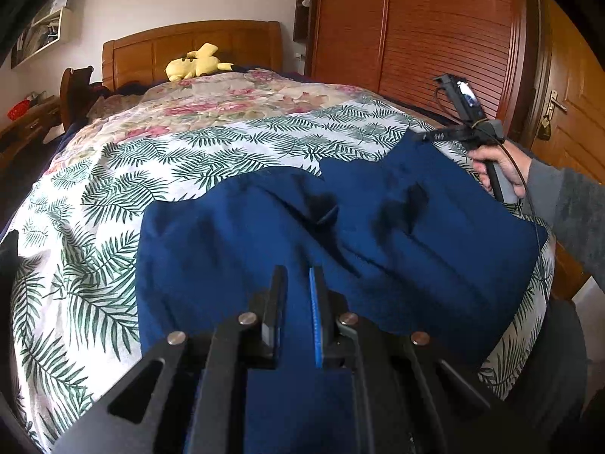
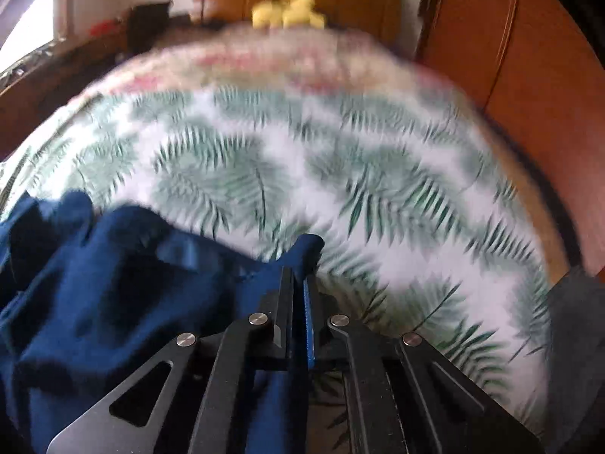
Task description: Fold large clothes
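The left gripper point(image 1: 297, 276) hangs low over the near edge of the blue garment point(image 1: 264, 234), its jaws drawn almost together; blue cloth shows in the narrow gap, so it seems pinched on that near hem, though the hold itself is hard to see. The right gripper point(image 2: 300, 276) is clamped tight on a bunched corner of the same garment point(image 2: 113, 283), a tuft of blue poking out past the tips. From the left camera this gripper point(image 1: 418, 137) sits at the garment's far right corner, held by a hand point(image 1: 499, 166) in a grey sleeve point(image 1: 571, 212), pointing across and slightly downward.

No writing or label can be read on anything.

The garment lies spread and creased on the palm-leaf sheet point(image 1: 94, 208), toward the foot of the bed. Beyond it a floral quilt point(image 1: 227, 102) runs up to the wooden headboard point(image 1: 196, 45), where a yellow plush toy point(image 1: 196, 62) rests. Right of the garment stands a reddish wooden wardrobe point(image 1: 416, 26).
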Demonstrator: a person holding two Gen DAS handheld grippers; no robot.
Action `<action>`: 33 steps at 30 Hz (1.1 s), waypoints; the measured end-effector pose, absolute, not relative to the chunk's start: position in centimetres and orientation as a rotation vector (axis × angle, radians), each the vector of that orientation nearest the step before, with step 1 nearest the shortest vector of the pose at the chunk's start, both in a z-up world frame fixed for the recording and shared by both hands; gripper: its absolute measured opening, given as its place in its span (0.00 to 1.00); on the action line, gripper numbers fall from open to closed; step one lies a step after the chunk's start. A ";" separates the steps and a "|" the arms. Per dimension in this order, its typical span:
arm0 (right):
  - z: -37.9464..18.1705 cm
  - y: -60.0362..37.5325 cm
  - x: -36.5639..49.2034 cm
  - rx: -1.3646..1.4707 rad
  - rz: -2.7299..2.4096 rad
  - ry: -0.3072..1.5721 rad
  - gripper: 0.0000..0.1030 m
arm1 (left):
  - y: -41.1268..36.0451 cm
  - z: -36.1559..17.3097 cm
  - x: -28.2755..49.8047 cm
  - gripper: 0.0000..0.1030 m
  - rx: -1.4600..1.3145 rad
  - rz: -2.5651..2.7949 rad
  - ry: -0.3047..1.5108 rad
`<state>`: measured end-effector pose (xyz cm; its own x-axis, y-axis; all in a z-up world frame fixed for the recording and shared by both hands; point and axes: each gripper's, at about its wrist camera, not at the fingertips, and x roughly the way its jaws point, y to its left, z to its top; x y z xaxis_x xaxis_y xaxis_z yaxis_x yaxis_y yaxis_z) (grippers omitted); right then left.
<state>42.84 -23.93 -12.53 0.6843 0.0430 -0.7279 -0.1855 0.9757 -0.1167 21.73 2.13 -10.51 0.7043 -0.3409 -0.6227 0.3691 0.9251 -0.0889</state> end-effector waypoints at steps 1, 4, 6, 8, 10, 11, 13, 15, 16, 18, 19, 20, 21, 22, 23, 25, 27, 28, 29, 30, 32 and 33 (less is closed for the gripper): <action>-11.9 -24.3 42.6 -0.180 0.107 0.783 0.01 | 2.1 -10.6 21.7 0.08 0.043 -0.394 0.685; -12.2 -26.4 43.2 -0.171 -0.103 0.810 0.01 | 2.2 -10.5 21.7 0.08 0.042 -0.394 0.685; -13.5 -26.9 43.9 -0.176 -0.144 0.878 0.01 | 2.3 -10.4 21.7 0.08 0.041 -0.395 0.682; -14.3 -26.4 44.0 -0.198 -0.160 0.904 0.04 | 2.5 -10.3 21.6 0.08 0.036 -0.395 0.678; -14.3 -25.8 44.0 -0.209 -0.167 0.924 0.11 | 2.6 -10.2 21.5 0.08 0.036 -0.393 0.676; -14.2 -25.4 44.0 -0.216 -0.164 0.925 0.22 | 2.7 -10.1 21.4 0.08 0.035 -0.392 0.675; -13.2 -23.9 43.8 -0.241 -0.129 0.891 0.41 | 2.8 -10.1 21.3 0.08 0.032 -0.391 0.674; -12.3 -22.2 43.6 -0.243 -0.077 0.850 0.48 | 3.0 -10.1 21.3 0.08 0.030 -0.390 0.671; -11.7 -20.8 43.1 -0.235 -0.034 0.842 0.49 | 3.0 -10.0 21.3 0.08 0.030 -0.389 0.671; -11.3 -18.4 42.6 -0.222 0.063 0.850 0.49 | 3.1 -10.0 21.3 0.08 0.028 -0.388 0.669; -11.3 -16.7 42.3 -0.228 0.112 0.862 0.49 | 3.1 -10.0 21.3 0.08 0.028 -0.387 0.669; -11.4 -14.9 41.9 -0.230 0.171 0.876 0.49 | 3.1 -9.9 21.3 0.08 0.028 -0.387 0.669; -11.6 -13.4 41.6 -0.232 0.227 0.891 0.49 | 3.1 -10.0 21.3 0.08 0.027 -0.387 0.669; -12.0 -11.7 41.2 -0.239 0.276 0.904 0.48 | 3.1 -10.0 21.2 0.08 0.027 -0.388 0.670; -12.4 -10.0 40.8 -0.249 0.313 0.916 0.48 | 3.2 -10.0 21.2 0.08 0.027 -0.388 0.671; -13.4 -7.5 40.5 -0.281 0.356 0.945 0.48 | 3.2 -10.1 21.1 0.08 0.028 -0.387 0.674; -14.7 -5.7 40.6 -0.329 0.351 0.973 0.46 | 3.3 -10.2 21.2 0.08 0.029 -0.386 0.677; -15.5 -5.0 40.8 -0.354 0.343 0.991 0.39 | 3.4 -10.2 21.1 0.08 0.030 -0.386 0.678; -16.0 -4.7 41.2 -0.368 0.336 1.004 0.24 | 3.5 -10.2 21.2 0.08 0.029 -0.385 0.678; -16.5 -4.4 41.5 -0.393 0.321 1.017 0.18 | 3.5 -10.2 21.1 0.08 0.028 -0.384 0.678; -17.2 -4.1 42.0 -0.413 0.317 1.035 0.04 | 3.6 -10.1 21.1 0.08 0.026 -0.382 0.677; -17.6 -4.1 42.3 -0.424 0.318 1.044 0.03 | 3.7 -10.1 21.1 0.08 0.024 -0.382 0.677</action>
